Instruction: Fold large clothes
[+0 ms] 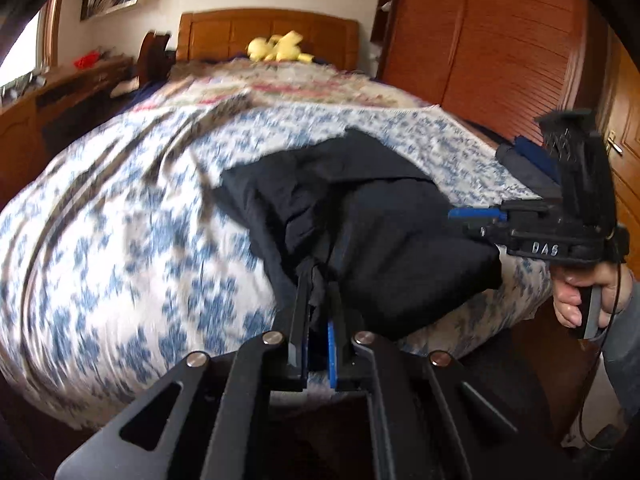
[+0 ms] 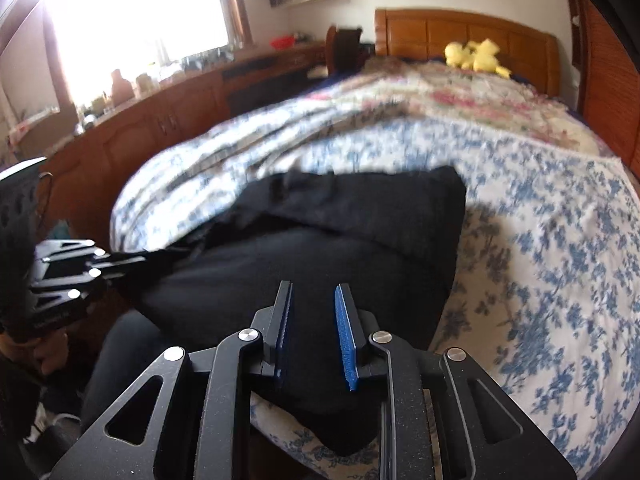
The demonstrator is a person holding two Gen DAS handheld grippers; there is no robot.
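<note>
The left gripper (image 1: pixel 318 280) has its jaws squeezed tight on a bunched bit of the black garment (image 1: pixel 360 220). The right gripper (image 2: pixel 314 292) has its jaws partly open, and the black cloth lies under and between them, but the pads do not press on it. No earlier picture is here to compare.

The garment is big, dark and soft, with folds and wrinkles, and looks partly folded over itself. It lies on the bed (image 2: pixel 540 240), near the edge closest to both grippers, on a white cover with blue flowers. A yellow plush toy (image 1: pixel 276 48) sits far off by the wooden headboard (image 1: pixel 224 32).
</note>
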